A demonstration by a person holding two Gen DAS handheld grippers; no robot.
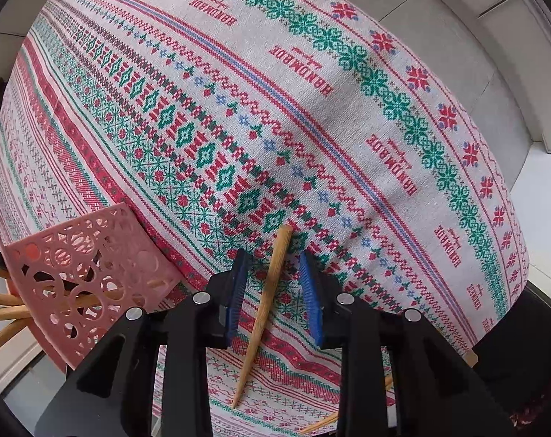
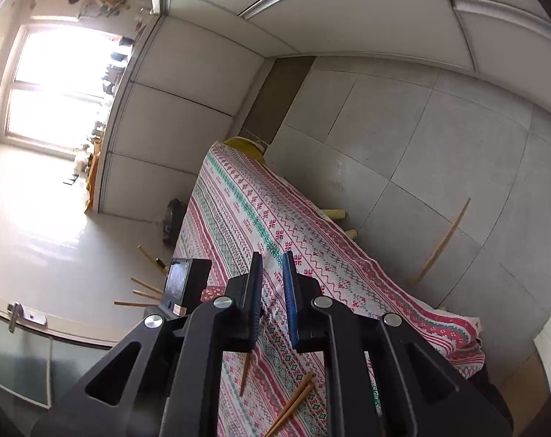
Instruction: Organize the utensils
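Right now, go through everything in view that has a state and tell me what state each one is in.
Left tongs: open, straddling one chopstick, pads clear of it.
Chopstick between them: flat on the tablecloth, free.
Pink basket: tilted in this view, chopsticks inside, ends sticking out.
Right tongs: narrow gap, nothing between the pads.
Chopstick pair near the right tongs: lying loose on the cloth.

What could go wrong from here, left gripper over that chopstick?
1. The left gripper straddles the chopstick with pads clear of it; closing off-centre on the thin taper may roll it away.
2. The pink perforated holder sits close by at the cloth's edge; a swing may knock it off.
3. The right gripper is nearly shut, so the loose chopsticks below it are not graspable yet.
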